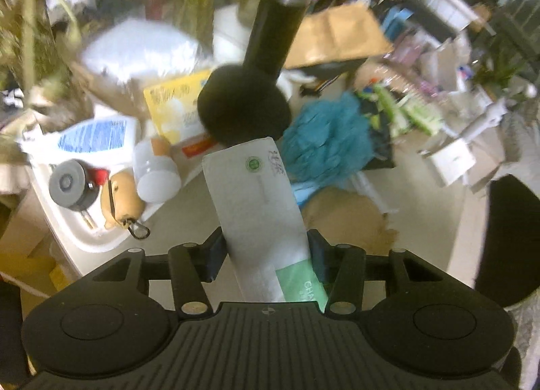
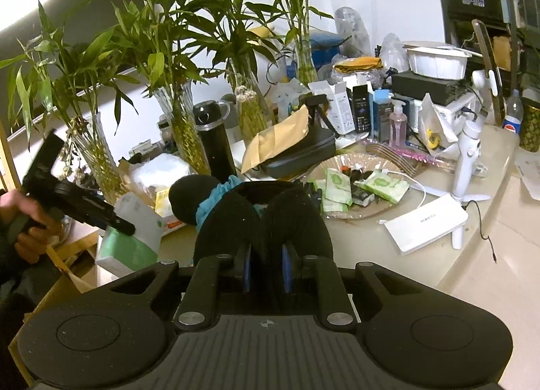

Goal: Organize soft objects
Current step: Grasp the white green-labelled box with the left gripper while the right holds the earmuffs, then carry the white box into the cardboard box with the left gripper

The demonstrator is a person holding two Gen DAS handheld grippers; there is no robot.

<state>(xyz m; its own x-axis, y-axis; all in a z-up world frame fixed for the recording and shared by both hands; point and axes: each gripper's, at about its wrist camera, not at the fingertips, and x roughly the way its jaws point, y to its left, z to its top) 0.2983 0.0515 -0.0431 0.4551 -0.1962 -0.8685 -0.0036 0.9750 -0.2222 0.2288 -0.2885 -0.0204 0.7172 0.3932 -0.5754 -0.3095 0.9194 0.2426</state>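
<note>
My left gripper (image 1: 266, 251) is shut on a white and green tissue pack (image 1: 260, 207), held above the table; it also shows in the right wrist view (image 2: 133, 234) at the left. My right gripper (image 2: 265, 265) is shut on a black soft cushion (image 2: 263, 224), whose rounded end (image 1: 243, 103) shows in the left wrist view. A blue mesh bath sponge (image 1: 329, 140) lies on the table beyond, partly hidden by the cushion (image 2: 216, 201).
A white tray (image 1: 91, 238) at left holds a bear toy (image 1: 121, 201), a white bottle (image 1: 155, 170) and a grey-capped item. A black flask (image 2: 216, 143), glass vases with bamboo (image 2: 182, 126), a plate of green packets (image 2: 357, 184), boxes and a white power bank (image 2: 425, 223) crowd the table.
</note>
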